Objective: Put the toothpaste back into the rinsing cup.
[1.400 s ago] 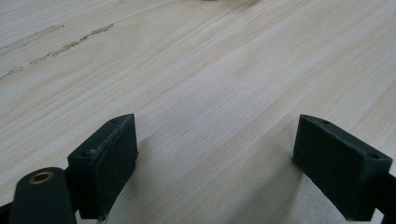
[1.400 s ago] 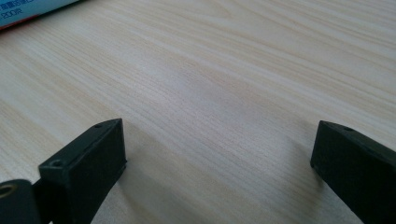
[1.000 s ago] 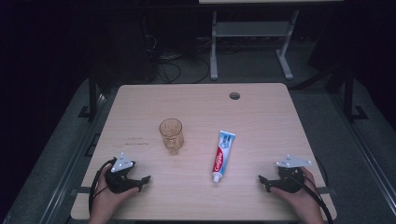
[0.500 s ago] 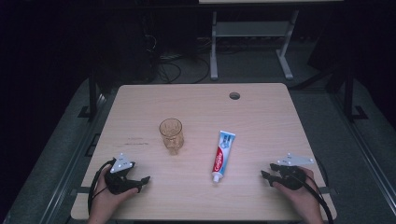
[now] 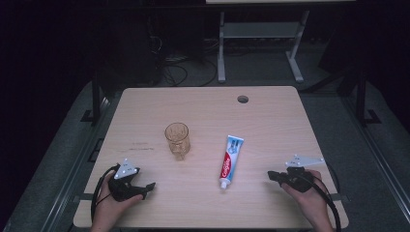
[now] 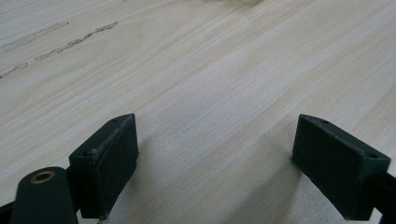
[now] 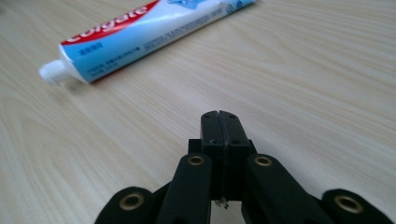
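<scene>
In the right gripper view the two black fingers (image 7: 219,122) are pressed flat together with nothing between them, low over the bench (image 7: 327,70), and they point toward the toothpaste tube (image 7: 140,32) in the upper left of that frame, its white cap toward the left edge. In the left gripper view the fingers (image 6: 112,154) stand wide apart over bare wood, empty. Seen from the high view, the right gripper (image 5: 276,177) sits at the lower right of the frame with its tips turned toward the centre, while the left gripper (image 5: 147,186) rests at the lower left. The tube (image 5: 230,155) lies flat just right of centre, cap toward the bottom edge, apart from both grippers; the amber drinking glass (image 5: 177,139) stands upright just left of centre, near the tube but not touching it. Compared with the frame a second ago, the right gripper has swung its tips round toward the tube and edged inward a little, whereas the left gripper, the glass and the tube have kept their places. That turn suggests the right hand is lining up to go for the tube first; judged from here, its fingers would have to spread before any grasp, and nothing has been lifted yet.
</scene>
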The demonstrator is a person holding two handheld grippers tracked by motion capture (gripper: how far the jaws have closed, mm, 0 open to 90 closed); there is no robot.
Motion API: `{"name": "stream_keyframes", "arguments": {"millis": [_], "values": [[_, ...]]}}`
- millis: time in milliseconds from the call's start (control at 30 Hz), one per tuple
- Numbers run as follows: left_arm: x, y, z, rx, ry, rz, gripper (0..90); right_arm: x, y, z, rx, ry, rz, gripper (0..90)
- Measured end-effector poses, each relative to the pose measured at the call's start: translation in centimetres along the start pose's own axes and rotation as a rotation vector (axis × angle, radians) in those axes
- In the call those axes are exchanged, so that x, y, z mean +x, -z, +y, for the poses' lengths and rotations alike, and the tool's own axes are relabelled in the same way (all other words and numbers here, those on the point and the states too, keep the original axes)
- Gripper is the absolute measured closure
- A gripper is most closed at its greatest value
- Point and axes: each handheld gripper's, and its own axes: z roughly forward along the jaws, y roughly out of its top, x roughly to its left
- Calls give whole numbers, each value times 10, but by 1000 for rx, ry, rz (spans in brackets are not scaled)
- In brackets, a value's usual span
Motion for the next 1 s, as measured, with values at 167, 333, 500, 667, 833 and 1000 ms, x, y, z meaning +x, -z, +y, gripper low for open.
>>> {"name": "stream_keyframes", "arguments": {"millis": [167,333,500,667,833,1000], "values": [[0,0,0,2,-3,0,135,7,-2,9,-4,16,36,900],[0,0,0,3,-3,0,135,12,-5,14,-4,27,55,900],[0,0,0,3,-3,0,135,19,-11,22,-13,47,84,900],[0,0,0,1,1,0,134,25,-16,29,-18,61,106,900],[0,0,0,0,1,0,134,31,-23,37,-24,76,128,900],[0,0,0,0,0,0,135,38,-29,45,-28,83,148,900]]}}
